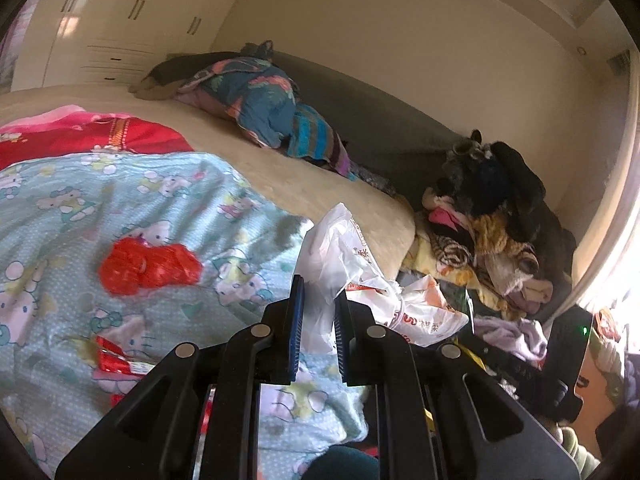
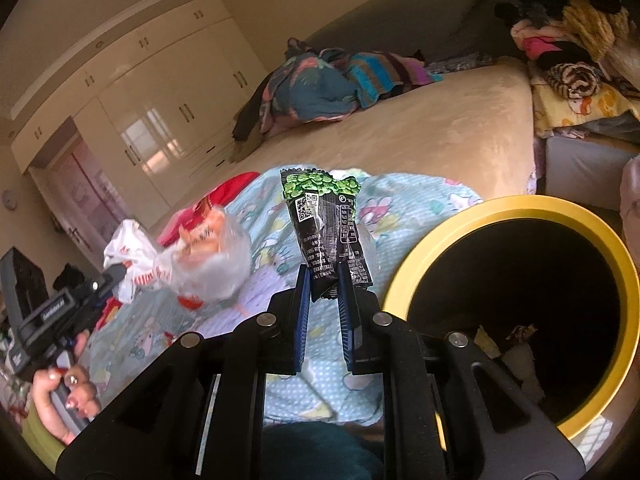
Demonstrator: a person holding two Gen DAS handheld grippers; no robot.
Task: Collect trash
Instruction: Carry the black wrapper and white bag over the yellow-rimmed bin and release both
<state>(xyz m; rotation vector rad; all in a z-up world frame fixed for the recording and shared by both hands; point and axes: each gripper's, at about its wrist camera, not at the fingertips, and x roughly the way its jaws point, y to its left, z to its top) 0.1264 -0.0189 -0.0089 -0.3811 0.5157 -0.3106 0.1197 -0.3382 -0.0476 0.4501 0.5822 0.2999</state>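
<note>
My left gripper [image 1: 319, 294] is shut on a crumpled white plastic bag [image 1: 352, 264] with orange print, held above the bed's edge. In the right wrist view that same bag [image 2: 180, 256] hangs blurred from the left gripper [image 2: 118, 270], which a hand [image 2: 60, 396] holds. My right gripper [image 2: 324, 276] is shut on a black snack packet with a green top [image 2: 326, 228], which stands upright. Just to its right is a round bin with a yellow rim [image 2: 404, 280], dark inside, with some scraps at the bottom. A red crumpled wrapper [image 1: 150, 266] and a red-and-white wrapper [image 1: 116, 360] lie on the blue cartoon-print sheet [image 1: 80, 208].
A beige bed [image 2: 420, 136] carries a bundle of blue patterned bedding [image 1: 264, 104] at the far side. A heap of clothes [image 1: 492, 220] is piled beside the bed on the right. Cream wardrobes [image 2: 152, 112] line the far wall. A black box [image 1: 568, 356] stands near the window.
</note>
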